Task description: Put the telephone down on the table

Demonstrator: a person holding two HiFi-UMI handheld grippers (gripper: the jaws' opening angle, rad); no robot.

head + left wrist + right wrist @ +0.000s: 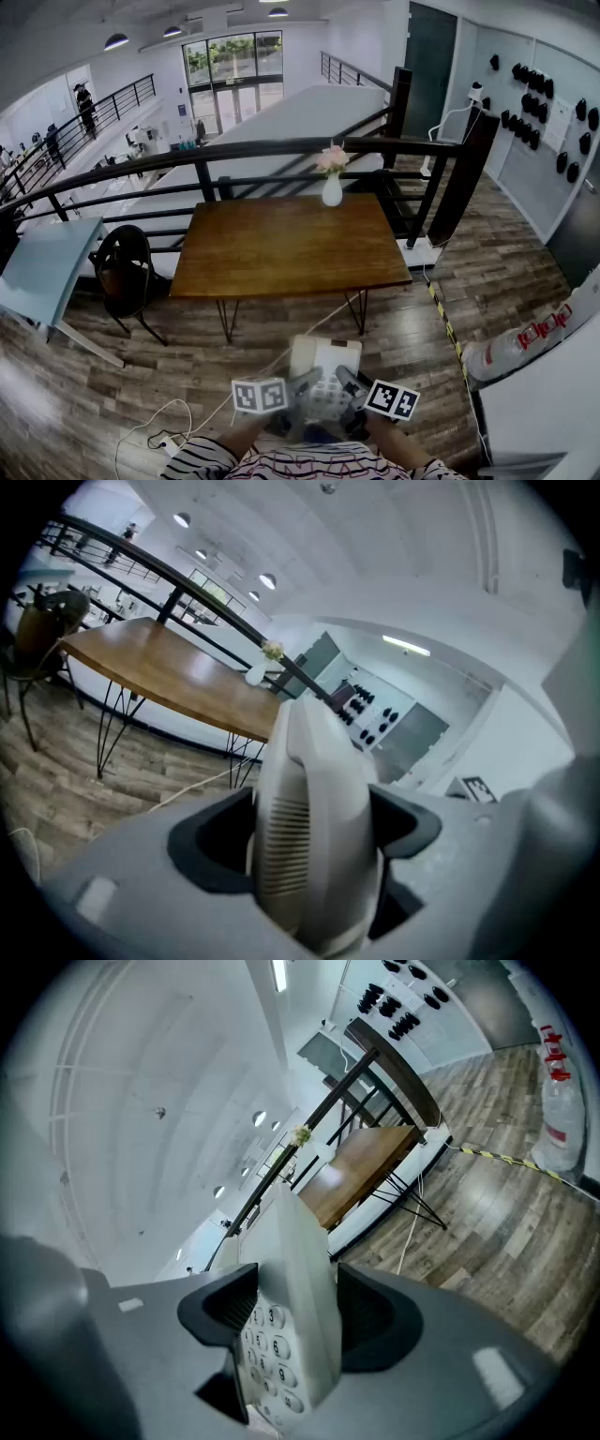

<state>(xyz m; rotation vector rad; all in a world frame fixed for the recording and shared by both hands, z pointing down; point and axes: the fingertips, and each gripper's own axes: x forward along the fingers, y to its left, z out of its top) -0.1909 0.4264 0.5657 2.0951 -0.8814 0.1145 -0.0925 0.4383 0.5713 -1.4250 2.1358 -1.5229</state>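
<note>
The telephone (323, 356), clamped in the jaws of left gripper (302, 386) and right gripper (349, 382), should be carried level onto the table (281, 248).

Both grippers held low, side by side, tilted slightly down. Left gripper (298, 394): jaws wide, clamped on the telephone (323, 361). Right gripper (354, 386): same, on its keypad side. Striped sleeves (211, 459), elbows apparently tucked in.

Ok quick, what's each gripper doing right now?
Left gripper: closed on the telephone, handset side.
Right gripper: closed on the same telephone, keypad side.
</note>
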